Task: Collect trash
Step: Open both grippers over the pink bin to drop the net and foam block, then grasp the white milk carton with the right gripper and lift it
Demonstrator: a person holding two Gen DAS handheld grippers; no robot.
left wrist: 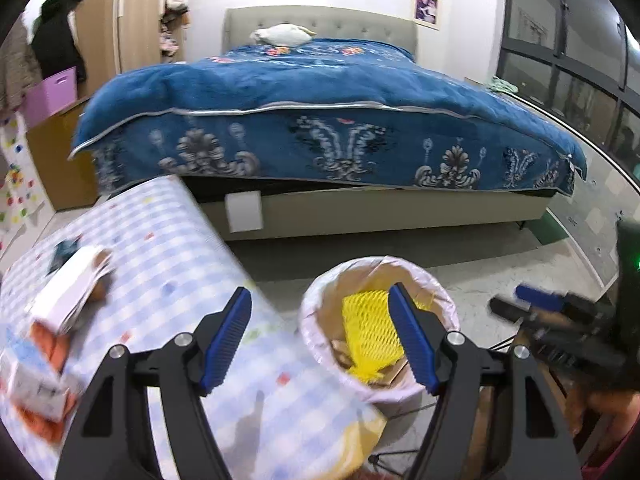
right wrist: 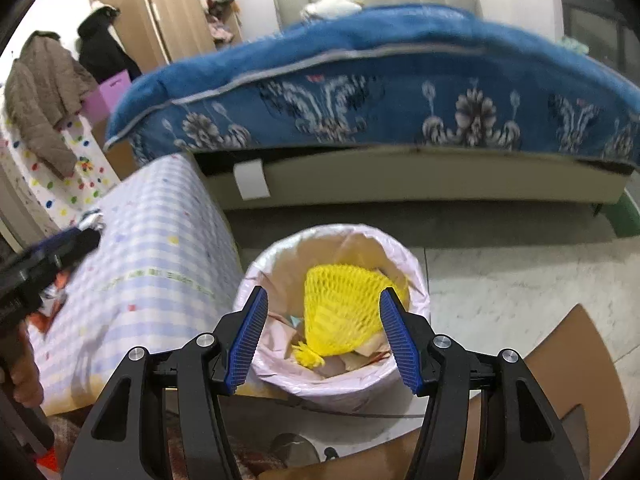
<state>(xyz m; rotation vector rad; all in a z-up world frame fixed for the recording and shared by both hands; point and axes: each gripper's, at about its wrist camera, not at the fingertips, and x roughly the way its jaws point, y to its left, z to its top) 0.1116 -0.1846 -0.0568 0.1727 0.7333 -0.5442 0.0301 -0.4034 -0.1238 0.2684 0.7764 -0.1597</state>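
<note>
Both grippers are spread wide and hold nothing. The right gripper (right wrist: 324, 316) hangs over the bin (right wrist: 256, 280), which stands on the floor just beside the table's far right corner, lined with a pale pink bag. A yellow net (right wrist: 340, 312) lies inside the bin on top of crumpled brown and pink paper, with its tied tuft pointing toward the near rim. The left gripper (left wrist: 320, 320) sits above the table's right edge, one finger over the checked cloth (left wrist: 168, 248) and the other over the bin (left wrist: 316, 308), where the net (left wrist: 368, 328) shows between them. On the table's left side more rubbish waits: a white box (left wrist: 68, 288) resting on something brown, and nearer, along the left edge, blurred white and orange packets (left wrist: 36, 384). A small dark scrap (left wrist: 66, 250) lies beyond the box toward the far left corner. Behind the table and bin stands a bed (left wrist: 340, 208) with a blue blanket (left wrist: 320, 96) hanging over its side
</note>
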